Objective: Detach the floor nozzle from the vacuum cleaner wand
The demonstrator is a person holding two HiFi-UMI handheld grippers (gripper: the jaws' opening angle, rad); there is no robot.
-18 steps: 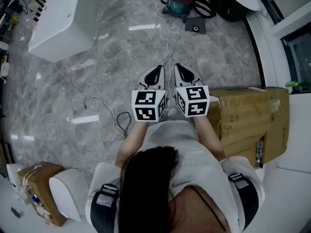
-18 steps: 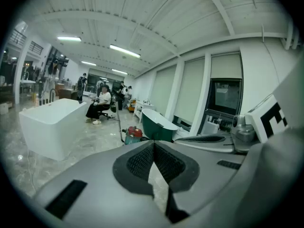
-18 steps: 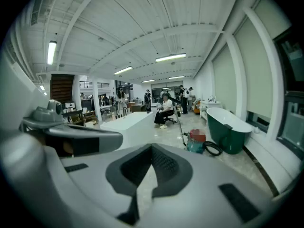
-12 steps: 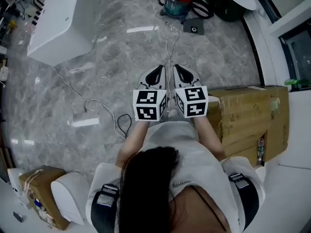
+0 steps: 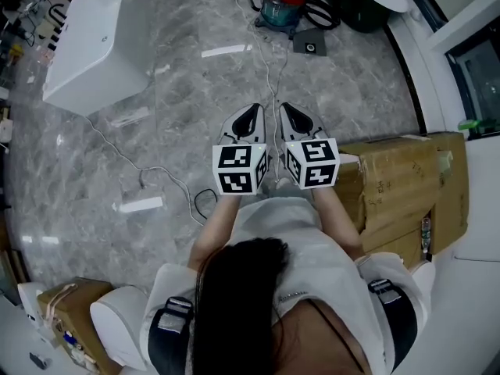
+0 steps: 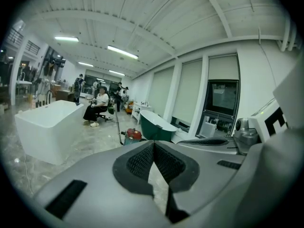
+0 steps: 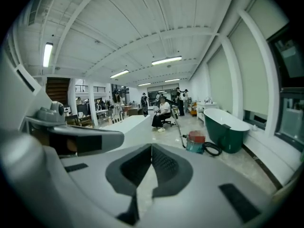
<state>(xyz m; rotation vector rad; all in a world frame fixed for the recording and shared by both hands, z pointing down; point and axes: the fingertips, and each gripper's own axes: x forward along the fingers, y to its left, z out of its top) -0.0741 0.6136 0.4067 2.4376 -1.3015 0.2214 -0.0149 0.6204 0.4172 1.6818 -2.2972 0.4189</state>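
Observation:
The vacuum cleaner (image 5: 281, 0), a red-topped teal canister with a black hose (image 5: 326, 12), stands on the marble floor far ahead of me. Its thin dark wand (image 7: 178, 128) rises slanted beside it. A flat dark square piece (image 5: 310, 46) lies on the floor next to the canister; I cannot tell if it is the nozzle. My left gripper (image 5: 251, 120) and right gripper (image 5: 292, 119) are held side by side in front of my body, well short of the vacuum. Both are shut with nothing between the pads, as the left gripper (image 6: 153, 144) and right gripper (image 7: 151, 147) show in their own views.
A white bathtub (image 5: 92, 44) stands at the left and a dark green one (image 5: 361, 5) at the back right. A large cardboard box (image 5: 400, 192) is close on my right. A thin cable (image 5: 160, 176) runs over the floor. A person sits far off (image 6: 97, 107).
Both grippers have stayed shut, side by side. The floor has drifted slightly left and down in the head view.

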